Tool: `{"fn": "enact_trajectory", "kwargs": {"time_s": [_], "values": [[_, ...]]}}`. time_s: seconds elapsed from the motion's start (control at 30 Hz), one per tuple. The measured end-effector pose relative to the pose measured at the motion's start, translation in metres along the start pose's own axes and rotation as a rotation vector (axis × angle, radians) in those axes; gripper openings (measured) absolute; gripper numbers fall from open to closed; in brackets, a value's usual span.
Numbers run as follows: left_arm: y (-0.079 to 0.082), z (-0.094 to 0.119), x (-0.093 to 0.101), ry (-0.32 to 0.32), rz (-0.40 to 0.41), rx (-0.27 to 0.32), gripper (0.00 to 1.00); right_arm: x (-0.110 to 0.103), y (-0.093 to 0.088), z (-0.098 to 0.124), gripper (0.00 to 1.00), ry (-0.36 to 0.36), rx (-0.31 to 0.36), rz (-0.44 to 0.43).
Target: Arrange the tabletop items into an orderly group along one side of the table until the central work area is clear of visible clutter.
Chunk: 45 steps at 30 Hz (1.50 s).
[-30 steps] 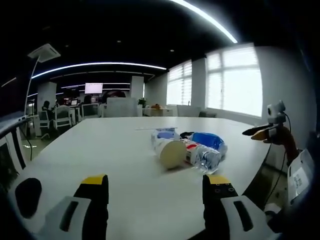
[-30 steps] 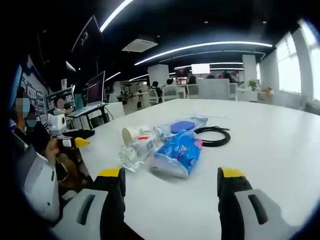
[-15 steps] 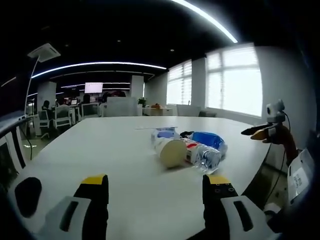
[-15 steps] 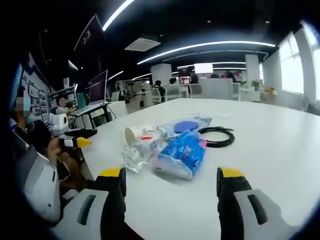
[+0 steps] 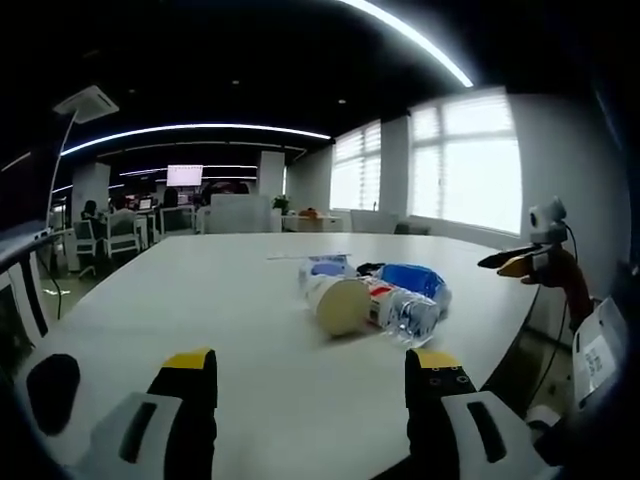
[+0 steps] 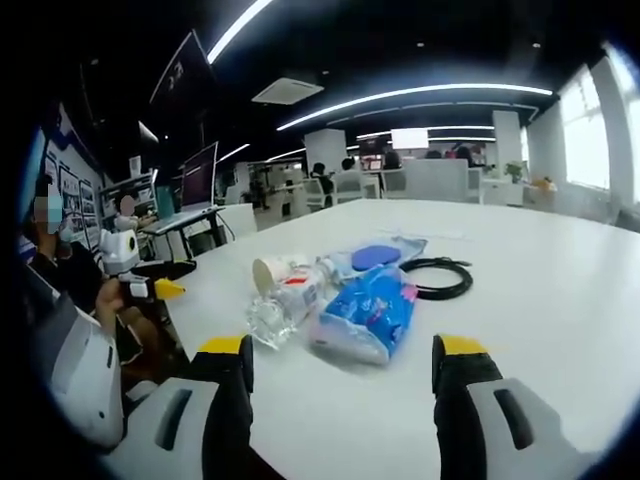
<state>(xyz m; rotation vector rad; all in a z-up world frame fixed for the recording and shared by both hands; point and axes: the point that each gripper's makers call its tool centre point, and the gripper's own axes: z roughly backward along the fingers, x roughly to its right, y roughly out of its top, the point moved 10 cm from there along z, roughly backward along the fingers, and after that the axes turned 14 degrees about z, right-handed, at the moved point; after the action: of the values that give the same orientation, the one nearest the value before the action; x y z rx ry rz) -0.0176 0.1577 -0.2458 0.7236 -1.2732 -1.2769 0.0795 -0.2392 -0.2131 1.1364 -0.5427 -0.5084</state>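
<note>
A cluster of items lies on the big white table (image 5: 200, 300): a paper cup (image 5: 340, 304) on its side, a clear plastic bottle (image 5: 405, 312) with a red label, a blue soft pack (image 5: 412, 279) and a blue-lidded clear bag (image 5: 325, 268). In the right gripper view the same cup (image 6: 272, 271), bottle (image 6: 285, 302), blue pack (image 6: 368, 312), bag (image 6: 372, 255) and a black cable coil (image 6: 437, 277) lie ahead. My left gripper (image 5: 310, 372) is open, short of the cup. My right gripper (image 6: 340, 358) is open, just before the blue pack. Nothing sits between either pair of jaws.
The other hand-held gripper (image 5: 530, 262) shows at the right edge of the left gripper view, and at the left (image 6: 140, 280) of the right gripper view beside a seated person (image 6: 70, 320). Office desks and chairs (image 5: 110, 235) stand behind the table.
The right gripper view has crept slightly closer to the cluster and shifted a little. The left gripper view is nearly unchanged. Both grippers stay open.
</note>
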Motion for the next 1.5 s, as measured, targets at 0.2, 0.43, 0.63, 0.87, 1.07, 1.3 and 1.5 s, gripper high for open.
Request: {"fn": "enact_trajectory", "kwargs": {"time_s": [0.2,0.43,0.63,0.87,1.07,1.3,1.5], "values": [[0.0,0.0,0.0,-0.001,-0.002,0.002,0.76,-0.001,0.001,-0.002,0.69,0.011,-0.002,0.006],[-0.001,0.0,0.0,0.003,-0.002,-0.006,0.76,-0.001,0.002,-0.002,0.69,0.017,-0.001,0.005],[0.0,0.0,-0.001,0.003,-0.003,-0.007,0.76,-0.001,0.003,-0.002,0.68,0.021,0.002,0.005],[0.0,0.0,-0.001,0.01,0.001,-0.009,0.76,0.0,0.005,-0.003,0.67,0.024,0.007,0.006],[0.0,0.0,0.0,0.006,-0.004,-0.01,0.76,-0.002,0.008,-0.005,0.67,0.036,0.013,0.017],[0.0,0.0,0.0,0.009,-0.005,-0.018,0.76,-0.002,0.012,-0.01,0.66,0.054,0.003,0.026],[0.001,0.001,0.001,0.003,-0.004,-0.01,0.76,-0.002,0.017,-0.014,0.66,0.072,0.006,0.036]]}}
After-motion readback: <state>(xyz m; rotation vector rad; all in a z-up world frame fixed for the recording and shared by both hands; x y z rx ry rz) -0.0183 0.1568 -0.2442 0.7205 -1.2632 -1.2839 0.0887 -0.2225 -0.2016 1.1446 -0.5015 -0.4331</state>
